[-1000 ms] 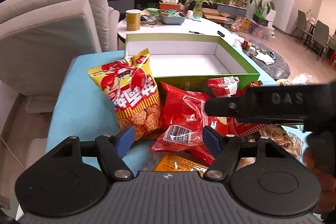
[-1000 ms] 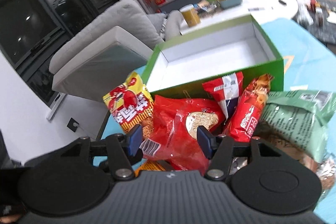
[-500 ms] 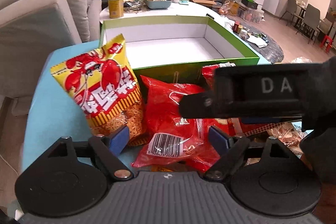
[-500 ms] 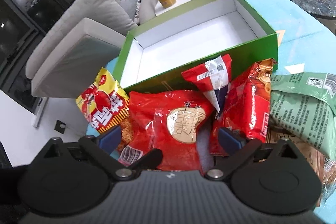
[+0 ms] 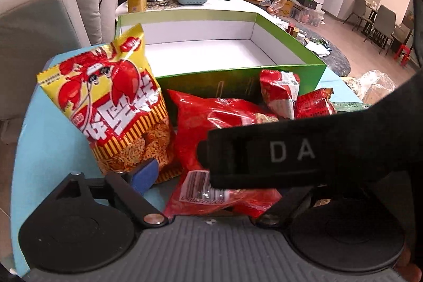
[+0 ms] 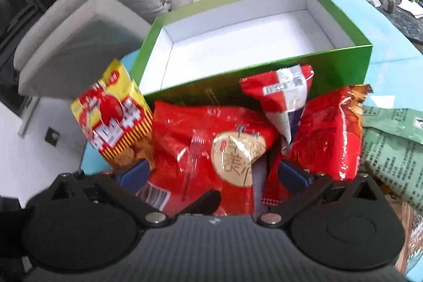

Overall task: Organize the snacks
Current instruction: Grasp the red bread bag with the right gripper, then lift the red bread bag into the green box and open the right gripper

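The right hand-held gripper point(image 6: 211, 172) stood apart astride the big red bag point(image 6: 211, 147), nearer than the left hand-held gripper point(image 5: 211, 173), also apart.

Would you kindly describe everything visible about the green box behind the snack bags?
The green box is a wide, shallow, rectangular carton that looks like glossy cardboard, green outside with a plain white lining. It is open at the top, no lid in view, and nothing lies inside it. It sits flat on the light blue table. The yellow lobster bag, the large red bag and the small red-and-white packet stand close against its near wall, seemingly leaning on it. Neither gripper touches it.
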{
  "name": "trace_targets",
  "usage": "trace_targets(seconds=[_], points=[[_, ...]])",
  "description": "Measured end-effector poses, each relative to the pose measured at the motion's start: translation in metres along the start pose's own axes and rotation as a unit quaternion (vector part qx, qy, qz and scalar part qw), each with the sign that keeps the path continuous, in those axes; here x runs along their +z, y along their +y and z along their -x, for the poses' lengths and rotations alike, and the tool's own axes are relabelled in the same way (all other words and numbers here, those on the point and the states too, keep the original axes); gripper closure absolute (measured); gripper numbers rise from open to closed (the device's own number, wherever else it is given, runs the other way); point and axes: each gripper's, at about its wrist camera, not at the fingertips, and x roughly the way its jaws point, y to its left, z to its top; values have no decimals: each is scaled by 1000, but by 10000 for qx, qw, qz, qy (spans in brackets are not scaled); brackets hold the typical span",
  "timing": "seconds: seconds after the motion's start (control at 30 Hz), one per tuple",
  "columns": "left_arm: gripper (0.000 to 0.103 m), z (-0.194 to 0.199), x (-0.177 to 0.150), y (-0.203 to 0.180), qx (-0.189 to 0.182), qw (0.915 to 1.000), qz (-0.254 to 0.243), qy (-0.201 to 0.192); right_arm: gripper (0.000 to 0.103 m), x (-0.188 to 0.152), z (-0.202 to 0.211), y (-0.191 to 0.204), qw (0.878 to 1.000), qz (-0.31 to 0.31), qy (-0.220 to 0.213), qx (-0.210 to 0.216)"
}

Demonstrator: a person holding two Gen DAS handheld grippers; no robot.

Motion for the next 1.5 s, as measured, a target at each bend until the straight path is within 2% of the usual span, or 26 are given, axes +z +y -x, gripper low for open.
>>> trace_targets(seconds=[0.03,0.07,0.1,0.17,0.2,0.3,0.63,0.87,1.13,1.3,1.5], points=[[24,-2,0,1,-93,9999,38,21,2,0,-2,-3,9999,-59,60,149],[33,-3,-1,2,-279,9995,140,65,2,1,-3,-6,9994,-146,78,295],[33,-4,-2,2,-419,9988,223,140,2,0,-3,-11,9985,-244,74,477],[33,0,-5,-3,-310,9993,174,72,3,-1,-1,-14,9974,-235,103,673],[34,2,-5,-7,-242,9997,96,43,9,-3,2,-15,9977,-203,52,641],[35,12,-4,-12,-180,9998,7,-28,18,-6,11,-17,9973,-163,-46,716],[37,62,4,-25,-119,9977,-103,-657,19,-6,53,-5,9931,-83,-534,1041],[37,85,29,-33,-63,9935,-279,-1101,19,15,76,8,9885,194,-980,1137],[37,73,83,-27,56,9902,-338,-1351,19,65,74,12,9831,417,-1293,1230],[37,54,107,-12,33,9922,-115,-1242,19,88,61,9,9819,452,-1317,1280],[37,28,116,3,156,9938,-32,-1104,19,102,36,9,9826,480,-1225,1312]])
